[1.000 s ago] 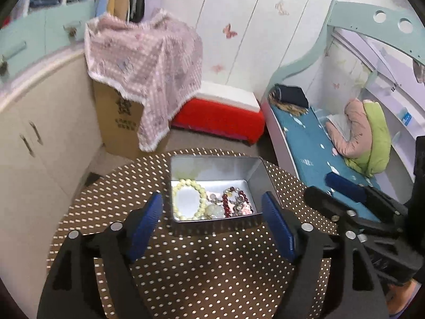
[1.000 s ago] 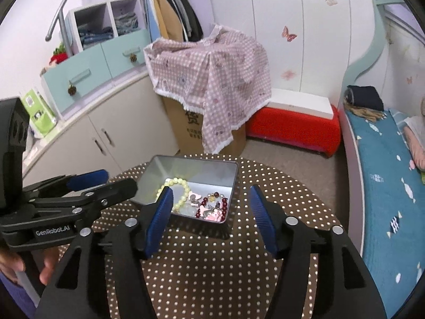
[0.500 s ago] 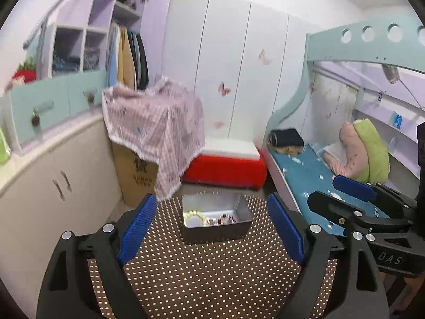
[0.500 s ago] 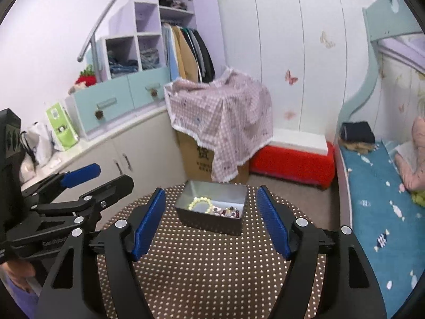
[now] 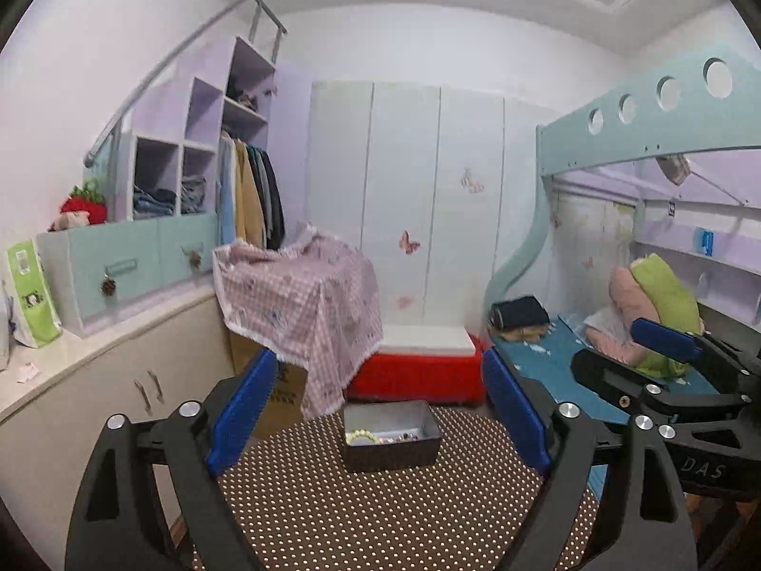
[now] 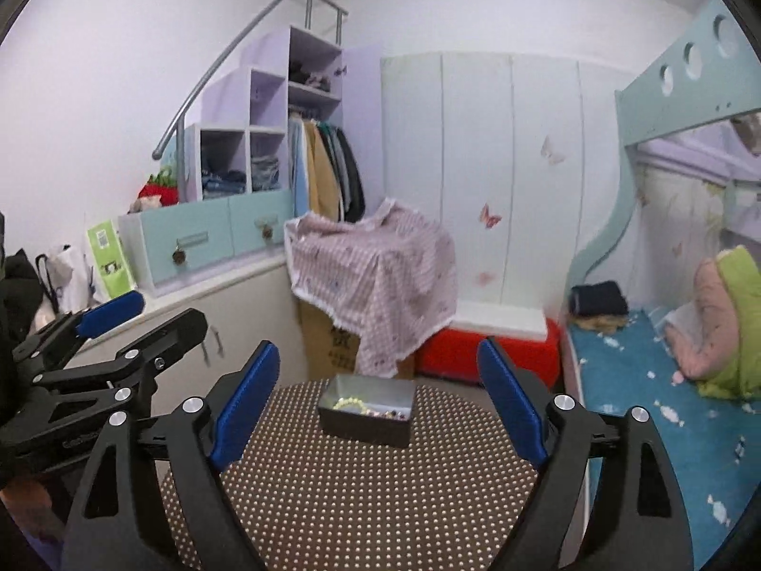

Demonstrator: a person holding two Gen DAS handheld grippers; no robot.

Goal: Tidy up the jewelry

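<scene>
One metal tin [image 5: 390,433] lower centre on table [image 5: 361,514] | beaded bracelets [image 5: 361,437] inside: light, slippery, I'd pinch the strand | my left hand-held gripper [image 5: 375,409] and right hand-held gripper [image 6: 375,404] both spread apart, empty

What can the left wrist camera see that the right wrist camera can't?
Only the left wrist view shows the right gripper from the side, at the right edge over the bed.

Only the right wrist view shows the left gripper from the side, at the left edge, and a white bag on the counter.

Both show the tin of jewelry on the dotted table, the pink cloth over a box, the red bench, and open, empty jaws.
</scene>
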